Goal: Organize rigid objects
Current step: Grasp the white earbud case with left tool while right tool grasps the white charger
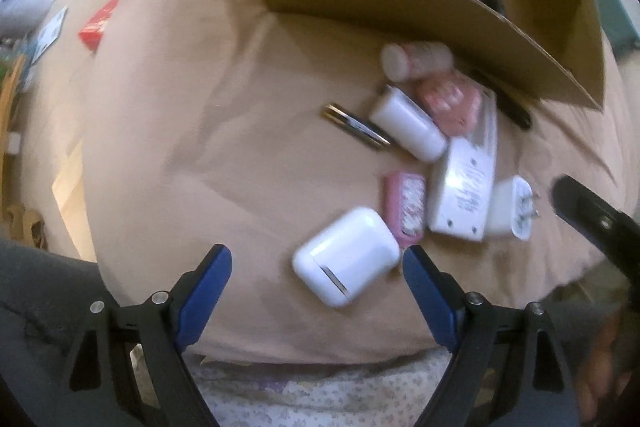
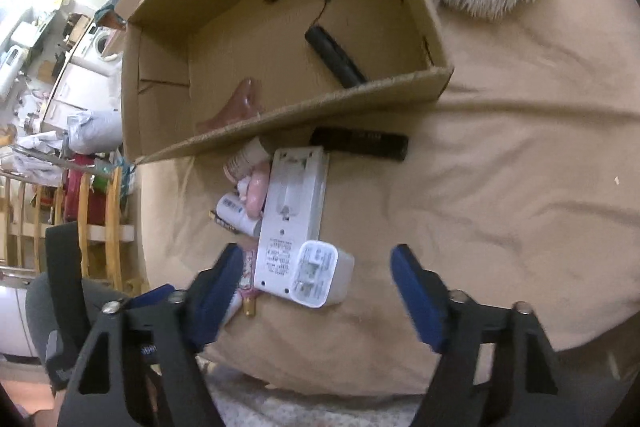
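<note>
On a bed with a beige cover [image 1: 168, 115], small things lie in a heap beside an open cardboard box [image 2: 248, 131]. The left hand-held gripper [image 1: 316, 259] is spread, and a white earbud case [image 1: 346, 261] lies between its fingers, not pinched. The right hand-held gripper [image 2: 316, 259] is also spread, above a white plug adapter [image 2: 322, 273] that rests against a white charger [image 2: 290, 211].

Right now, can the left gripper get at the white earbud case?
Probably yes. The left gripper is open with the white earbud case between its fingers, untouched. The pink case crowds one side, so it may get nudged.
</note>
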